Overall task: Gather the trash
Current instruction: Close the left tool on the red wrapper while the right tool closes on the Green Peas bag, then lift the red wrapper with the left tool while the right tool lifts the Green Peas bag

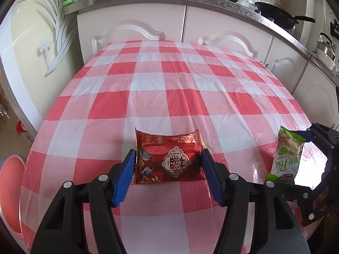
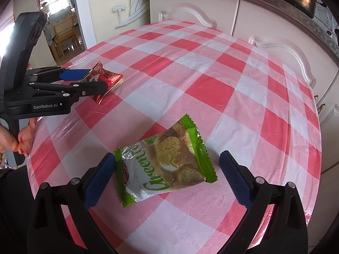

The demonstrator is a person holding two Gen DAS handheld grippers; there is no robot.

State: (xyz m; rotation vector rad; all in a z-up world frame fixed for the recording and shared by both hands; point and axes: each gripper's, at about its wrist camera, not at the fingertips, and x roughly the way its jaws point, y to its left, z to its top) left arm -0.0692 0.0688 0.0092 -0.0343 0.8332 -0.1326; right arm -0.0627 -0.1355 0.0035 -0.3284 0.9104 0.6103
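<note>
Wrapper [image 1: 169, 160], glossy red, bird-patterned

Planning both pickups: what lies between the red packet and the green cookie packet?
Only bare checked tablecloth between red packet and green cookie packet, per right wrist view.

The table [image 1: 169, 89] wore a red, pink and white checked cloth. One wrapper [image 1: 168, 158] was deep red with gold lettering, blue birds and a white-edged emblem. The other wrapper [image 2: 163, 165] was green-bordered and silver, picturing tan cookies. Both grippers were black, their fingers [image 1: 125, 177] faced in ribbed blue. Cabinet doors [image 1: 131, 25] were white.
</note>
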